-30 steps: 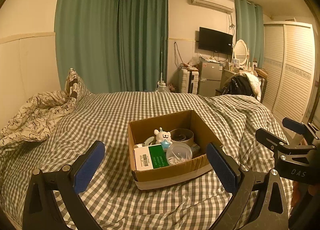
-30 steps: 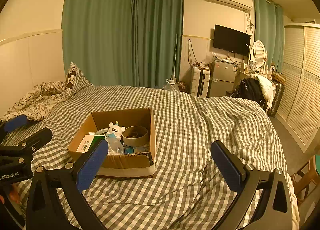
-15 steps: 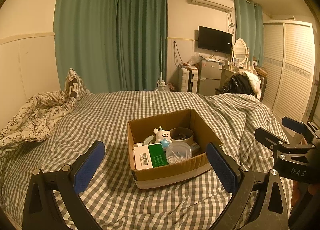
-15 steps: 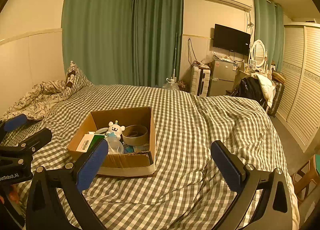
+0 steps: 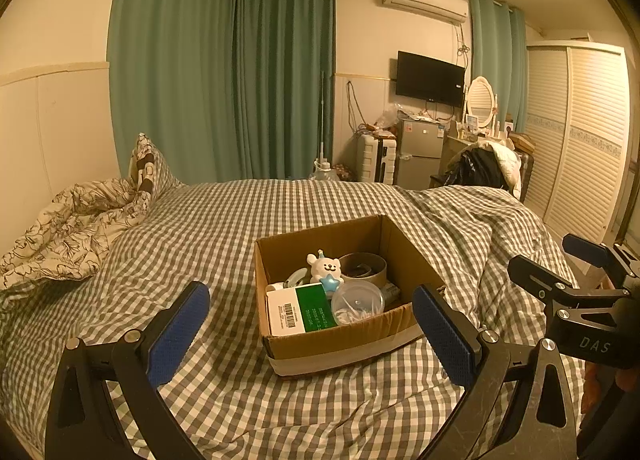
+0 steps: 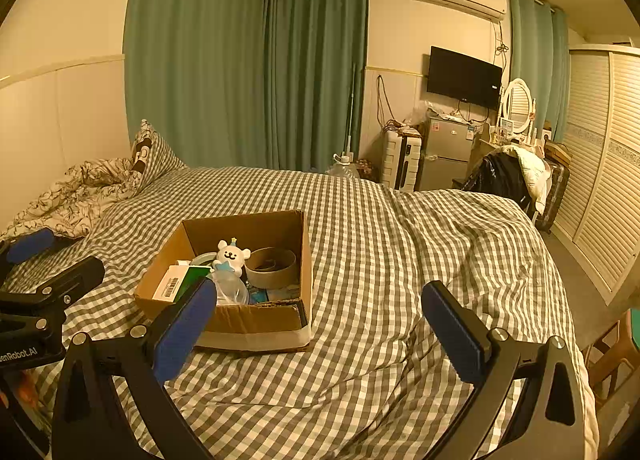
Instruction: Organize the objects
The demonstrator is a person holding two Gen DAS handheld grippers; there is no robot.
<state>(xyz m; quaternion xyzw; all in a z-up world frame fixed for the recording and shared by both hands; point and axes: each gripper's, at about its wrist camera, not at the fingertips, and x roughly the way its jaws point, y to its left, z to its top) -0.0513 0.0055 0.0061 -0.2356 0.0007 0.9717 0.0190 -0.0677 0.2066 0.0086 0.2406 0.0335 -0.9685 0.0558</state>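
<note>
An open cardboard box (image 5: 344, 344) (image 6: 256, 320) sits on the checked bed. Inside are a white bear toy (image 5: 326, 269) (image 6: 232, 256), a green and white carton (image 5: 300, 310) (image 6: 180, 282), a clear round tub (image 5: 357, 300) (image 6: 230, 290) and a brown round tin (image 5: 363, 266) (image 6: 271, 267). My left gripper (image 5: 310, 324) is open and empty, held in front of the box. My right gripper (image 6: 318, 320) is open and empty, to the right of the box. Each gripper shows at the edge of the other's view.
The checked duvet (image 6: 400, 260) covers the bed. A crumpled floral quilt (image 5: 68, 228) and a pillow (image 5: 150, 168) lie at the left. A fridge (image 5: 420, 152), a suitcase (image 5: 376, 158), a chair with clothes (image 5: 484, 170) and a slatted wardrobe (image 5: 584, 140) stand beyond the bed.
</note>
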